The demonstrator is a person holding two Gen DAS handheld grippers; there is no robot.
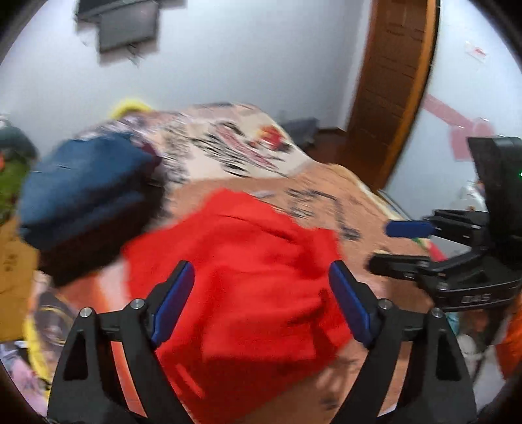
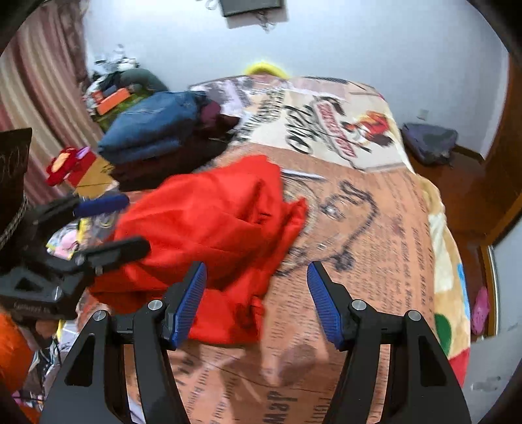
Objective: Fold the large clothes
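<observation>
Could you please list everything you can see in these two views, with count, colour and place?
Red garment: one, bright red, crumpled on the bed, ahead of both grippers.
Printed blanket: one, tan and cream with black lettering, covering the bed.
Folded clothes: one stack, blue on top, dark below, far left of the bed.
Yellow item: one, behind the bed's far edge; kind unclear.
Dark bag: one, grey-blue, on the floor by the wall.
Wooden door: one, brown, right of the bed.
Wall screen: one, dark, high on the white wall.
Left gripper: black with blue fingers, open, over the garment.
Right gripper: same, open, at the garment's edge.
</observation>
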